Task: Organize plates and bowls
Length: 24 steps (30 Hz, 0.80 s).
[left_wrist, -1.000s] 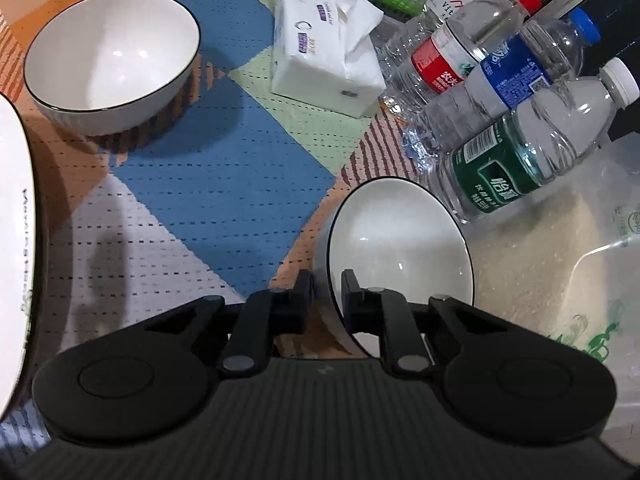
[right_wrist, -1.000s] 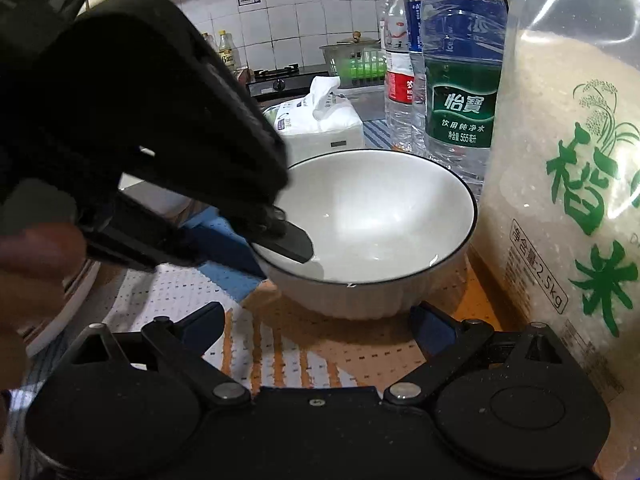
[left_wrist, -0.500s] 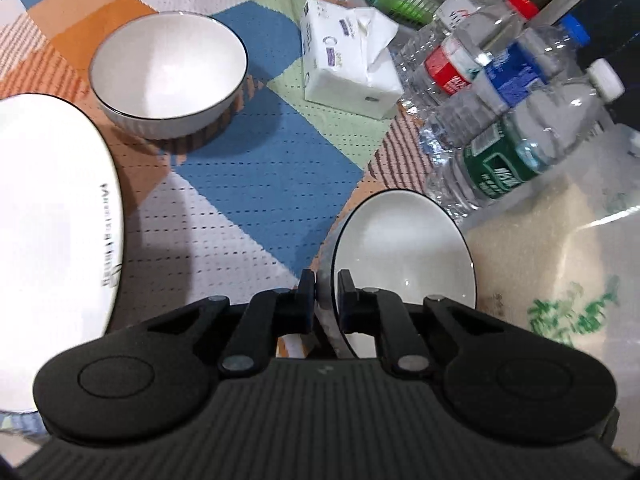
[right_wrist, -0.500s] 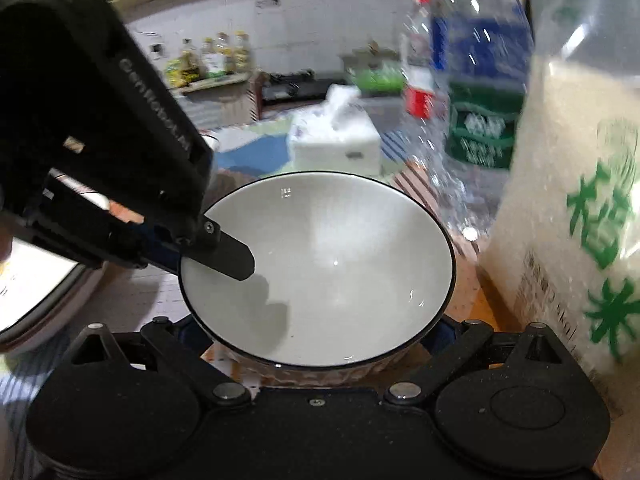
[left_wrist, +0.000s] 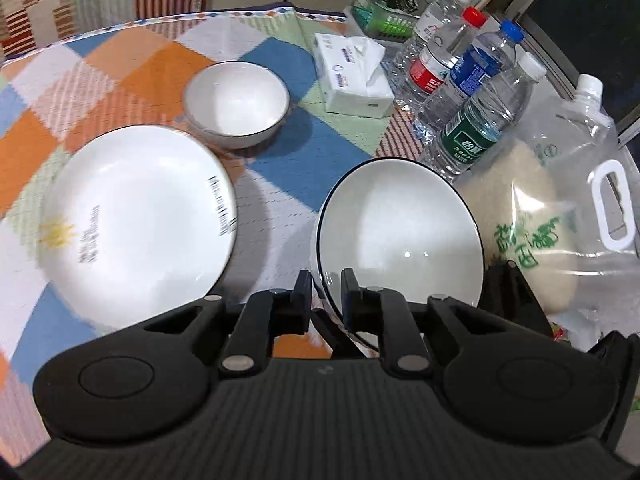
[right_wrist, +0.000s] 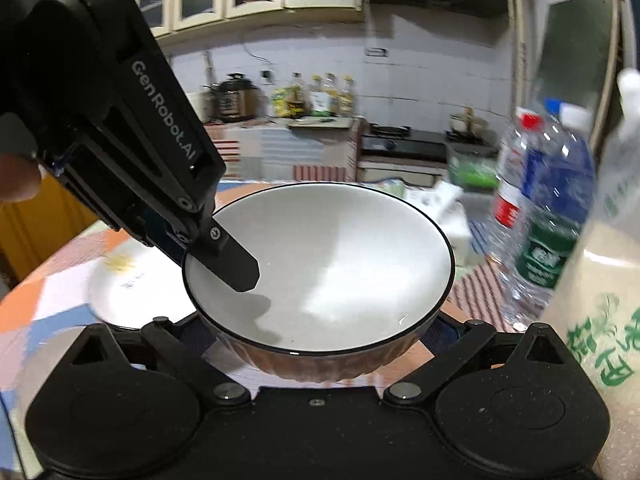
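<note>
Left gripper [left_wrist: 326, 292] pinches the lifted bowl [left_wrist: 400, 248] by its rim, right gripper [right_wrist: 320, 332] spread wide beneath it; thin rim-pinch could slip, dropping it near the table's right edge.

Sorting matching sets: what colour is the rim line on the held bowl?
Black, a thin line around the white bowl; clearest in the right wrist view.

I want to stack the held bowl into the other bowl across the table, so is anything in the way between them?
Nothing visible. The held bowl, pinched by the left gripper, faces the other bowl across bare tablecloth; the plate lies left, tissue pack right.
</note>
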Available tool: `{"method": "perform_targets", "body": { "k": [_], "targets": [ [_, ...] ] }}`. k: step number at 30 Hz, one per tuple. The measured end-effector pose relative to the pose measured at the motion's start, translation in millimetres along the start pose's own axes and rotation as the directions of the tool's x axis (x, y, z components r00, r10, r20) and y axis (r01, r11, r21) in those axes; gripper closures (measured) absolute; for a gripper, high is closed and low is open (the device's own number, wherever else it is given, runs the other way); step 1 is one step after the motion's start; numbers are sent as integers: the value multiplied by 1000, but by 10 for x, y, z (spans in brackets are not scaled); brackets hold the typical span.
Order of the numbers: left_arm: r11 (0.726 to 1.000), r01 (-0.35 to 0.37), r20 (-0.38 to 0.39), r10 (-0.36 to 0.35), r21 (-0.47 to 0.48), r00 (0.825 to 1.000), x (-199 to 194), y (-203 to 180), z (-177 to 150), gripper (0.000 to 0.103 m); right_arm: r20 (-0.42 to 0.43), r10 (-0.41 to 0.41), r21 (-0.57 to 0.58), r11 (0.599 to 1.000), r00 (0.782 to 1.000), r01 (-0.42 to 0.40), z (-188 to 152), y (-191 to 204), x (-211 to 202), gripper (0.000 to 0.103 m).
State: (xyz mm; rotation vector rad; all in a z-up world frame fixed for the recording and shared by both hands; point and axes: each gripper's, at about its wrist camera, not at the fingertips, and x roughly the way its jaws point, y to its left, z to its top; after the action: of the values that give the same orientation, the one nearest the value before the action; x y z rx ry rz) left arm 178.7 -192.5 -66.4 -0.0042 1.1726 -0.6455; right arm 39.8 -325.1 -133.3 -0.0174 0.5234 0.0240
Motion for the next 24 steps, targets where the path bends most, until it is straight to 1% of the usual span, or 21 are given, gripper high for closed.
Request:
{"method": "perform_targets", "body": {
  "k": [3,7,9,11,13,16,19,24],
  "targets": [
    [1000,-11,17,11,-9,1000,-218,92,-136,90,2,32,-17,999,999,-32,74,179,-90,1],
    [999,-37,72,37,9,997,-450,213,-388,90,-8,64,-37,997,998,-65,99,421,-178,1],
    [998,-58,80,56,17,995,-528,272,-495,90,-13,79,-44,996,997,-80,106,526,-213,1],
    [997,-73,70,72,8,995,-595,355,-573,89,-22,102,-90,991,994,-104,110,631,-215,1],
    [998,-67,60,68,-21,996,-654,472,-637,89,-31,127,-132,983,991,-130,110,747,-229,1],
    [996,-63,31,65,-67,997,-705,647,-742,89,-45,161,-161,973,986,-166,111,874,-239,1],
    [992,-78,-10,78,-98,997,-680,780,-843,89,-80,214,-168,960,974,-224,74,994,-248,1],
    [983,-92,-83,80,-160,993,-534,991,-978,89,-163,293,-138,939,942,-316,-40,1073,-149,1]
  ]
}}
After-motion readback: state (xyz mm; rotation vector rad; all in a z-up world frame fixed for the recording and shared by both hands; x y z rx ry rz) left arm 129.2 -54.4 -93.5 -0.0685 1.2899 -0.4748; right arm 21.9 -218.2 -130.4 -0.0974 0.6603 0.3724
